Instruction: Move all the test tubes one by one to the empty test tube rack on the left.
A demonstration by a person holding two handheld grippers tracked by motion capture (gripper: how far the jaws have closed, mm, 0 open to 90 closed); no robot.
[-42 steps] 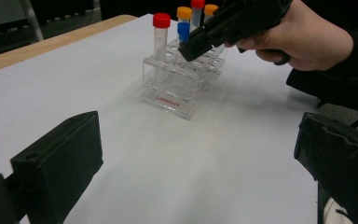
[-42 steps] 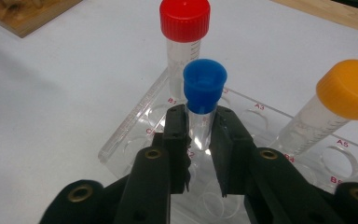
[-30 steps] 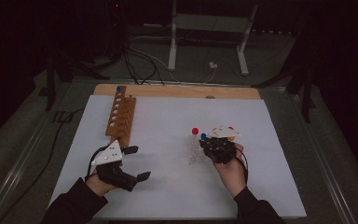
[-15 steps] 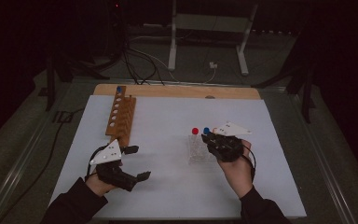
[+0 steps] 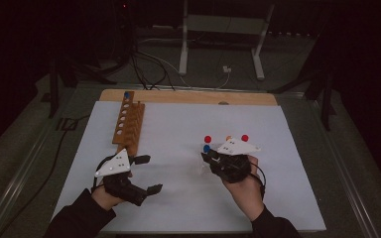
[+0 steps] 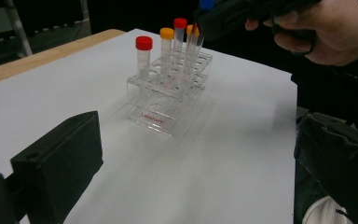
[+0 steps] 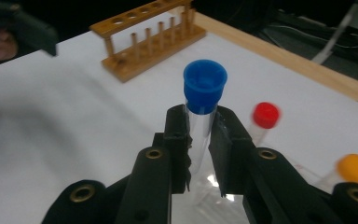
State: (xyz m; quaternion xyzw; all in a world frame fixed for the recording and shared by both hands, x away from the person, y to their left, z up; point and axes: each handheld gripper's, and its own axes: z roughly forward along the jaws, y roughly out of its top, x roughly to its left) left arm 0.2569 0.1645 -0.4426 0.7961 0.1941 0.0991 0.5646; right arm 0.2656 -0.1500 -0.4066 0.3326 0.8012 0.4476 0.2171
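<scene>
The right hand-held gripper [image 7: 199,140] clamps a blue-capped tube [image 7: 204,100] above the "Labshark" rack [image 6: 168,100] (left hand-held gripper [image 5: 141,173] apart).

Two racks stand on the desk [image 5: 178,198]: one clear plastic rack [image 6: 168,100] and one wooden rack [image 5: 129,121].

Capped tubes in and over the clear rack come to five. Two have red caps [image 6: 144,43], two have orange caps [image 6: 167,33], and one is a blue-capped tube [image 7: 204,88].

One more blue cap [image 5: 126,93] sits at the far end of the wooden rack.

Two grippers are out, a left gripper [image 5: 146,173] and a right gripper [image 5: 206,157], each with two black fingers [image 7: 177,135].
</scene>
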